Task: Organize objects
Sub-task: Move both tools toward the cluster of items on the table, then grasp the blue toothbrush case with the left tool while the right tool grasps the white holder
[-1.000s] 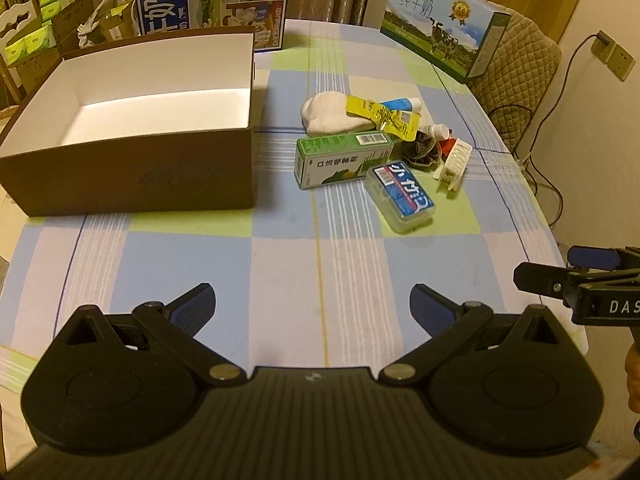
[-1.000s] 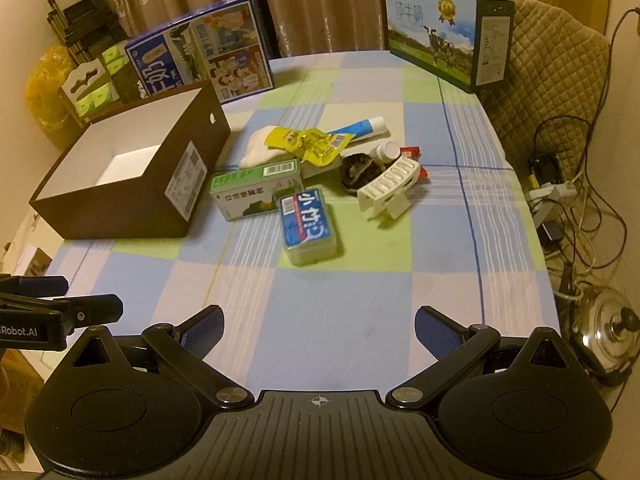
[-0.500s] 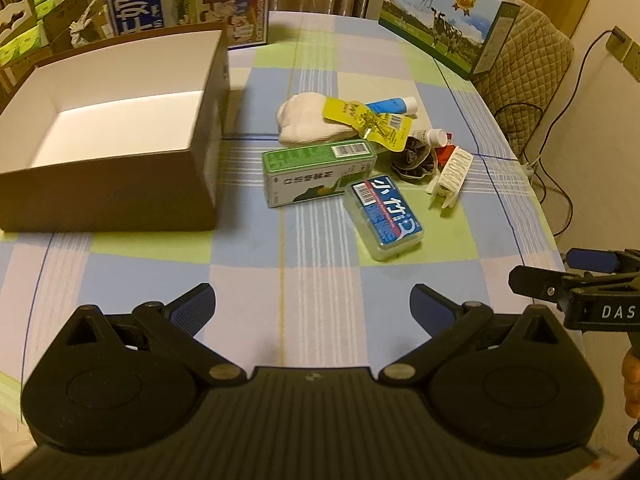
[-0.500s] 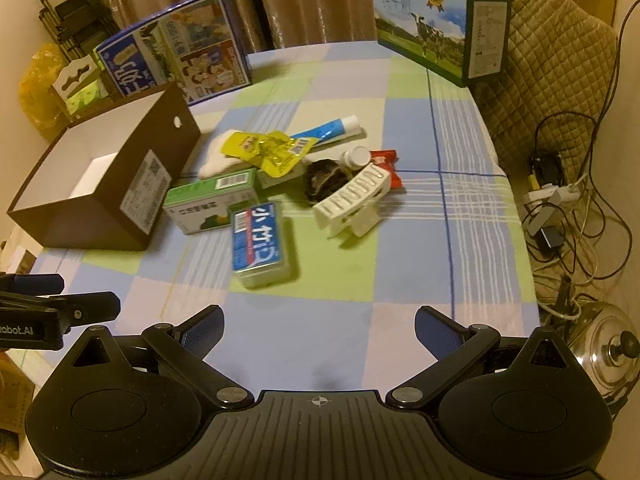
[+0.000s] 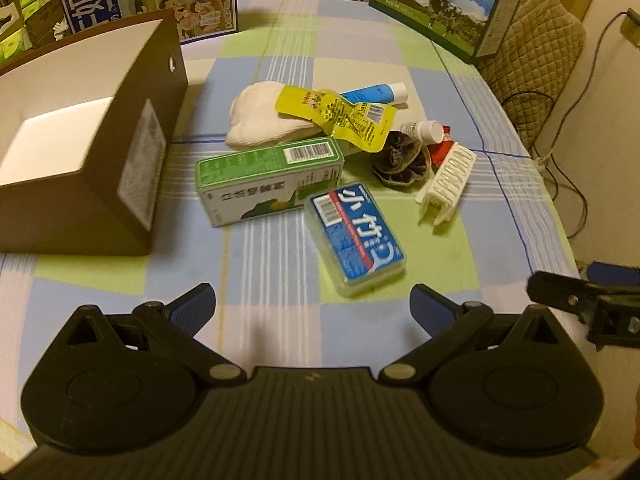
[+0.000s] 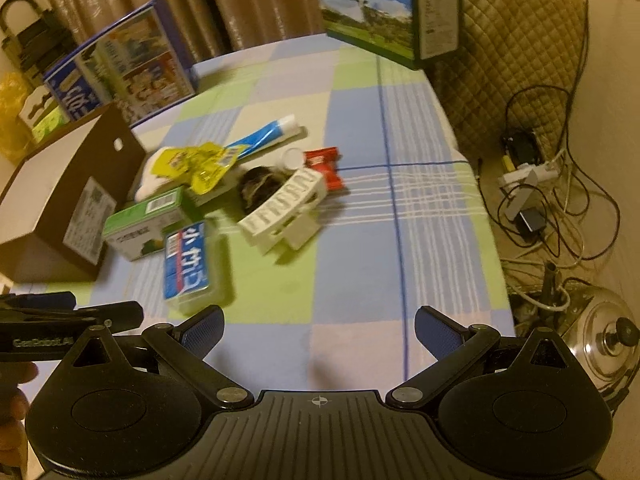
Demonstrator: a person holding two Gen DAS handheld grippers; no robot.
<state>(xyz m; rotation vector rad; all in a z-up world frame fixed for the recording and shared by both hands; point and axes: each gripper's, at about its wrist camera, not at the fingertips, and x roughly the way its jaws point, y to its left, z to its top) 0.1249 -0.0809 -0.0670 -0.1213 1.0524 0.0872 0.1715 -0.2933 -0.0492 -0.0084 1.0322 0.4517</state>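
Sitting open, brown box (image 5: 92,184), seemingly nothing inside

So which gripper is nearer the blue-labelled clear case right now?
Left. The left gripper hangs open just short of the clear case, nearly in line with it. The right gripper, also open, sits off to the case's right.

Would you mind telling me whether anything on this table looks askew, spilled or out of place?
Nothing is spilled or visibly damaged. The items are simply jumbled: the yellow pouch lies over the white cloth and the blue tube, and the white clip lies tilted beside a dark bundle. The brown box holds nothing visible.
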